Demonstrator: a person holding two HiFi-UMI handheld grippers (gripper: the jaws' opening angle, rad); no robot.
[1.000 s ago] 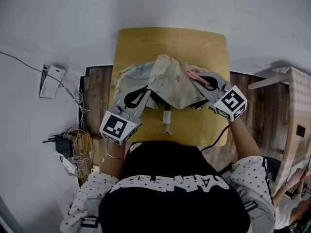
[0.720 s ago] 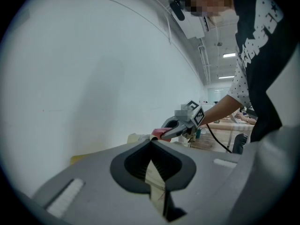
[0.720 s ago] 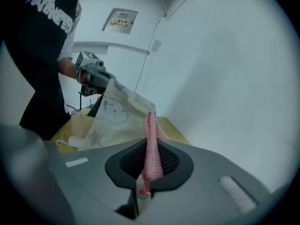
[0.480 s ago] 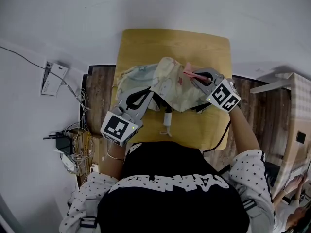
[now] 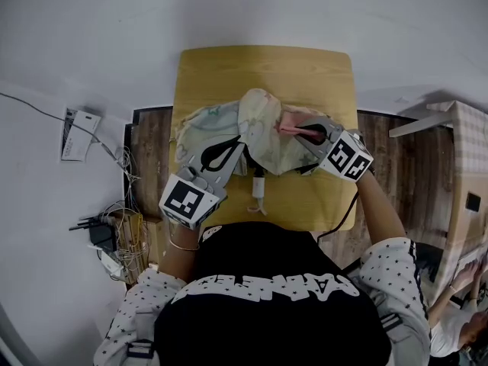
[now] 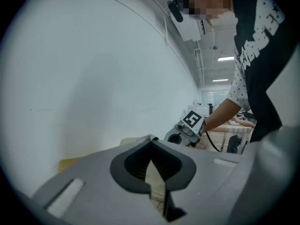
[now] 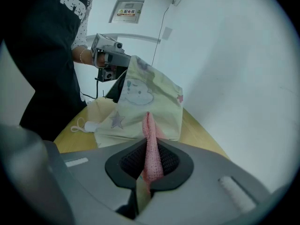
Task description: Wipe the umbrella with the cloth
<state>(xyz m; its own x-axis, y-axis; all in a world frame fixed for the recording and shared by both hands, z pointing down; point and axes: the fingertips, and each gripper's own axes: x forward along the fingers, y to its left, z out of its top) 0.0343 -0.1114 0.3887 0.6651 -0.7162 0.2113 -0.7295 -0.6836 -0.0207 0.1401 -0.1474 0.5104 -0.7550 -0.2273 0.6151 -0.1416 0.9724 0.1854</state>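
The right gripper [image 5: 299,130], clamped on the cloth [image 7: 151,146], faces the umbrella [image 7: 140,97] just ahead, its fabric pinched tight by the left gripper [image 5: 232,145].

Right gripper [image 5: 299,130] dropped and slid left, further in over the umbrella [image 5: 259,124] canopy. Wrist rolled too: its marker cube [image 5: 345,156] shows a differently tilted face and sits closer to the canopy than a second ago. Pink cloth [image 5: 288,126] clamped in its jaws travelled along, from the canopy's right edge to lower on the fabric, lying flatter.
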